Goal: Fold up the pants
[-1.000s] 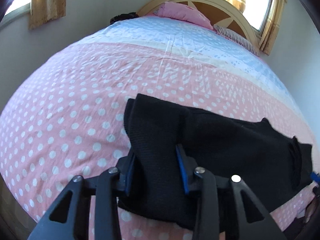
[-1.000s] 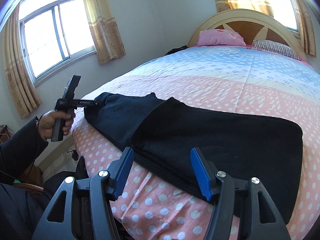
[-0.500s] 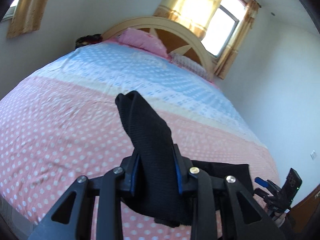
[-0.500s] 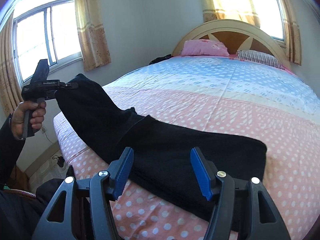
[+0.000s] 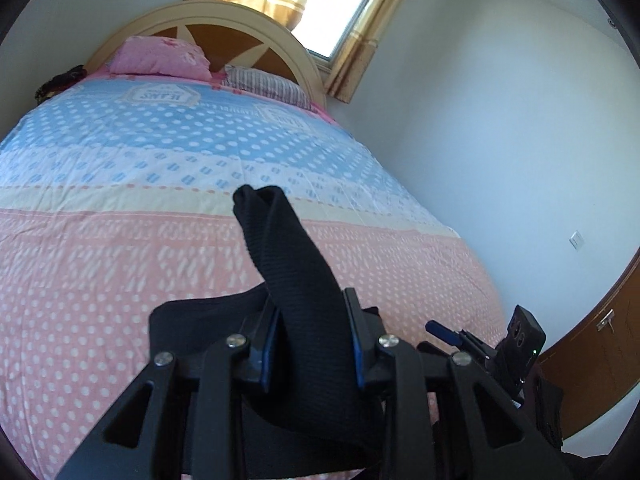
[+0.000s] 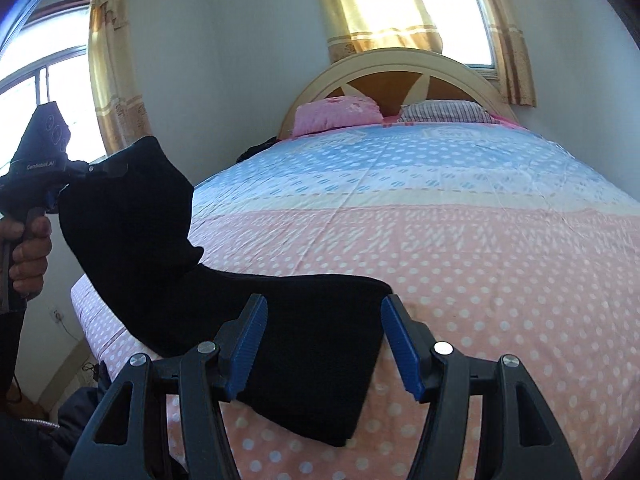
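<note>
Pants (image 5: 296,280) pinched in left gripper (image 5: 312,344) — only the right view shows right gripper (image 6: 322,344) spread, empty.

A home bedroom: quilted bed (image 6: 460,208), pillows (image 6: 338,114), curtained window (image 6: 384,4).

Black gripper (image 6: 322,344) frames, blue ribbed pads, silver screws, apparently dark sleeve (image 6: 8,344).

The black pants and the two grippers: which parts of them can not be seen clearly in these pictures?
- Black pants: near end hidden by gripper frames, both views.
- Left gripper: pads shut on the pants; cloth covers their inner faces, left wrist view.
- Right gripper: open; whether it touches the pants is unclear.
- Left hand: cut off by the right wrist view's edge.
</note>
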Tool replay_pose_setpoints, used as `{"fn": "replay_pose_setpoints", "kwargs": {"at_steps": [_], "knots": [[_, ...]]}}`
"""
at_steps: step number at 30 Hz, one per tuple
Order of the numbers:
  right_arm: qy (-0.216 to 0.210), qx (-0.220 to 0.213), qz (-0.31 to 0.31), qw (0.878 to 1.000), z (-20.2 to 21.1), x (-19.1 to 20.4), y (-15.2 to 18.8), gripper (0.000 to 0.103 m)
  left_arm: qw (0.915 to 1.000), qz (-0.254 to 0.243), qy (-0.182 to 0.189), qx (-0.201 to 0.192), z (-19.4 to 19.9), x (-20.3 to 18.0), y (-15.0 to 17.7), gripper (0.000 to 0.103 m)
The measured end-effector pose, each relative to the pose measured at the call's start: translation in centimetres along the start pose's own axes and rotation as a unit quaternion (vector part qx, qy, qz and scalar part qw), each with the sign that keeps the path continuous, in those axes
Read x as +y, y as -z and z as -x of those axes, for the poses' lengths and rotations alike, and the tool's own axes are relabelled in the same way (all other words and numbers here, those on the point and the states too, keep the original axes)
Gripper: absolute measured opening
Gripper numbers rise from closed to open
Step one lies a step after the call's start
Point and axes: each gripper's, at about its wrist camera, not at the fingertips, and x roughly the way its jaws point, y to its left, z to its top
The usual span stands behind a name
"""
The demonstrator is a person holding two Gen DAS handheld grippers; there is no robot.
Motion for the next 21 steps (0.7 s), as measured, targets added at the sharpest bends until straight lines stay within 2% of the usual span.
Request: {"fn": "replay_pose_setpoints", "kwargs": {"at_steps": [6,8,12,14,15,18,21], "knots": [[0.02,0.011,-0.084,0.996,-0.3,-3.9,-0.1,0.061,0.9969,-0.043,-0.028,0.059,-7.8,-3.3,1.4,0.029],[0.032,0.014,-0.099,0.995,-0.4,-4.6,0.1,0.061,0.9953,-0.043,-0.028,0.082,-10.0,-3.8,2.2,0.029],[0.037,0.017,-0.111,0.993,-0.4,-5.2,0.4,0.061,0.9907,-0.075,-0.049,0.102,-12.5,-5.7,3.7,0.031],[0.035,0.019,-0.11,0.993,-0.5,-5.3,0.7,0.061,0.9874,-0.096,-0.077,0.1,-13.0,-6.8,4.1,0.038],[0.034,0.021,-0.111,0.993,-0.6,-5.3,0.8,0.061,0.9874,-0.099,-0.078,0.096,-13.0,-7.3,4.3,0.041],[0.032,0.027,-0.126,0.991,-0.9,-5.9,1.3,0.061,0.9894,-0.113,-0.047,0.079,-11.8,-9.1,4.3,0.05],[0.04,0.026,-0.141,0.989,-1.1,-6.6,1.4,0.061,0.9887,-0.136,-0.043,0.045,-10.2,-10.3,4.4,0.07]]}}
